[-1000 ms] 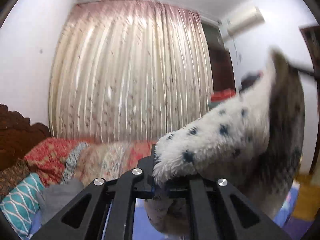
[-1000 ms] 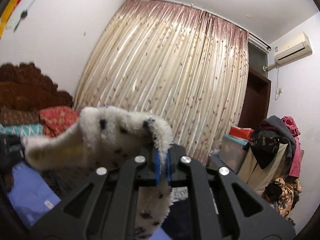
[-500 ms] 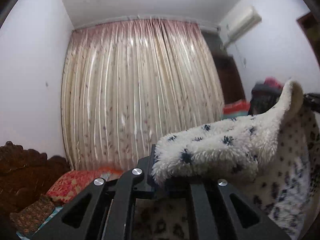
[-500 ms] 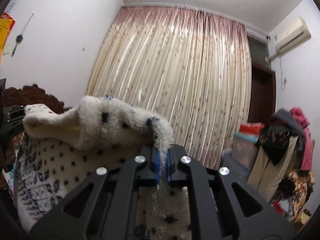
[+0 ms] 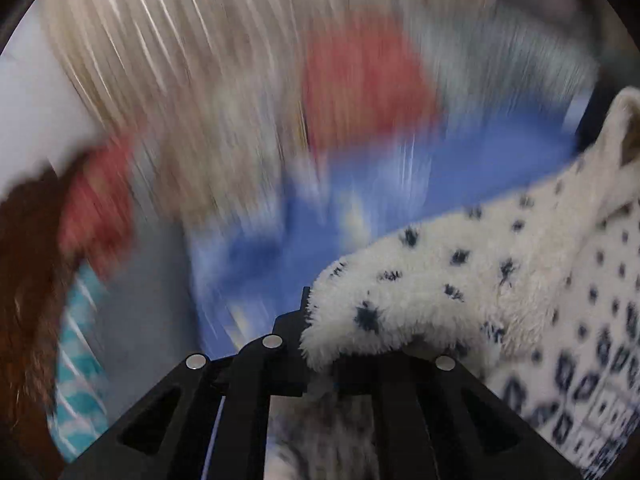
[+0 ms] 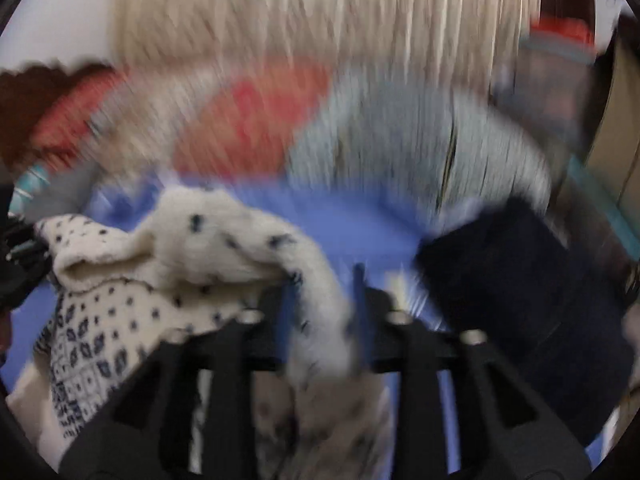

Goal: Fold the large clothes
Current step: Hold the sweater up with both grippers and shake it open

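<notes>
The fleece garment (image 5: 460,280) is showing cream-white with dark navy spots, its knit face (image 6: 100,340) carrying navy diamond motifs. The sheet (image 6: 352,220) is reading periwinkle blue. The curtain (image 6: 320,12) is glowing pale beige. A folded item (image 6: 532,300) is sitting near-black, a cushion (image 5: 80,380) is flashing teal-and-white zigzags, and the grippers' frames (image 6: 324,304) are black.

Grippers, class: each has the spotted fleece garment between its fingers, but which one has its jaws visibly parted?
The right gripper: its blue pads stand apart, having just opened, with the fleece garment loose between. The left gripper is clamped on the fleece.
</notes>
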### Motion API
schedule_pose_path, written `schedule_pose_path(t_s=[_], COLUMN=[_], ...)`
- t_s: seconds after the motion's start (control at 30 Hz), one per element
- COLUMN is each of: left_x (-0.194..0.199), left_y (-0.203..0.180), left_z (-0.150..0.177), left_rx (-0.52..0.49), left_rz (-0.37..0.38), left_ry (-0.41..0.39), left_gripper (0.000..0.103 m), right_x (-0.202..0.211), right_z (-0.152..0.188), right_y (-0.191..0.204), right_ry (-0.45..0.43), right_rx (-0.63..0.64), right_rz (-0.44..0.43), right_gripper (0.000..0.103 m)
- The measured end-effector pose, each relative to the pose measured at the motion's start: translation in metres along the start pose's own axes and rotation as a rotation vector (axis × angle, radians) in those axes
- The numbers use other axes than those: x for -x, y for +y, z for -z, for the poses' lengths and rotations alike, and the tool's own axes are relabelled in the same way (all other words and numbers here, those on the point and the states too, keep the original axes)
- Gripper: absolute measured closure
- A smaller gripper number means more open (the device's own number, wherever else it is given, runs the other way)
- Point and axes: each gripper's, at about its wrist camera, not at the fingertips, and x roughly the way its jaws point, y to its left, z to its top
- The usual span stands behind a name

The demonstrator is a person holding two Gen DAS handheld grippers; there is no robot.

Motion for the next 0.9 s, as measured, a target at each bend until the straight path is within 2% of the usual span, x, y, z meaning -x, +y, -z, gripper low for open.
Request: schedule_pose_path(t_s=[0.03,0.07,0.1,0.13,0.17,0.23,0.3,0.37,0.4,0.43,0.47,0.5,0.53,0.57,0.6,0.67,0.7,0.73,0.77,0.8,0.87,0.9], left_x=[-0.036,-0.061,-0.078,-0.082,-0.079,-0.075,-0.069,-0.066,-0.070,-0.068,-0.067,-0.066,-0.067,-0.070,-0.074,-0.079,-0.083,-0.089,-0.094,-0.094,-0.085,-0.076], left_y=[-0.006,-0.009,-0.009,-0.007,-0.004,0.006,0.016,0.022,0.016,0.024,0.025,0.031,0.035,0.039,0.046,0.061,0.070,0.081,0.091,0.103,0.119,0.127], left_z=[0.011,0.019,0.029,0.034,0.034,0.030,0.022,0.016,0.012,0.009,0.008,0.008,0.008,0.007,0.007,0.004,0.003,0.003,0.005,0.008,0.016,0.023], left_rx=[-0.001,0.005,0.014,0.020,0.023,0.026,0.037,0.051,0.058,0.072,0.081,0.094,0.103,0.114,0.128,0.165,0.198,0.252,0.303,0.351,0.377,0.378], left_rz=[0.002,0.000,-0.006,-0.017,-0.012,0.026,0.067,0.161,0.206,0.254,0.285,0.341,0.388,0.433,0.450,0.400,0.397,0.401,0.396,0.384,0.374,0.363], left_ry=[0.106,0.172,0.201,0.179,0.155,0.125,0.113,0.116,0.129,0.139,0.146,0.172,0.204,0.242,0.273,0.280,0.290,0.313,0.335,0.334,0.286,0.260], left_gripper=[0.073,0.073,0.073,0.073,0.073,0.070,0.068,0.066,0.065,0.064,0.063,0.060,0.055,0.054,0.052,0.050,0.047,0.046,0.046,0.046,0.046,0.046], right_x=[-0.030,-0.043,-0.052,-0.054,-0.052,-0.044,-0.042,-0.046,-0.049,-0.052,-0.055,-0.057,-0.060,-0.060,-0.061,-0.062,-0.061,-0.057,-0.055,-0.052,-0.041,-0.034], right_z=[0.016,0.027,0.040,0.047,0.059,0.076,0.096,0.113,0.122,0.129,0.135,0.140,0.141,0.140,0.136,0.120,0.111,0.102,0.098,0.091,0.086,0.087], right_y=[-0.002,-0.005,-0.013,-0.022,-0.034,-0.045,-0.057,-0.068,-0.071,-0.075,-0.077,-0.076,-0.071,-0.065,-0.062,-0.065,-0.065,-0.066,-0.065,-0.062,-0.052,-0.046], right_ry=[0.075,0.110,0.132,0.136,0.131,0.106,0.133,0.191,0.226,0.260,0.285,0.313,0.338,0.348,0.343,0.294,0.236,0.168,0.150,0.145,0.107,0.091], right_rx=[-0.039,-0.072,-0.118,-0.140,-0.157,-0.148,-0.122,-0.121,-0.140,-0.183,-0.221,-0.249,-0.229,-0.186,-0.141,-0.044,0.018,0.078,0.091,0.092,0.122,0.157], right_rz=[-0.012,-0.034,-0.069,-0.090,-0.107,-0.097,-0.094,-0.079,-0.094,-0.160,-0.223,-0.291,-0.313,-0.277,-0.219,0.051,0.192,0.307,0.345,0.363,0.358,0.349], right_gripper=[0.070,0.070,0.070,0.063,0.043,0.028,0.028,0.028,0.028,0.028,0.036,0.048,0.087,0.097,0.098,0.098,0.098,0.082,0.058,0.050,0.033,0.032])
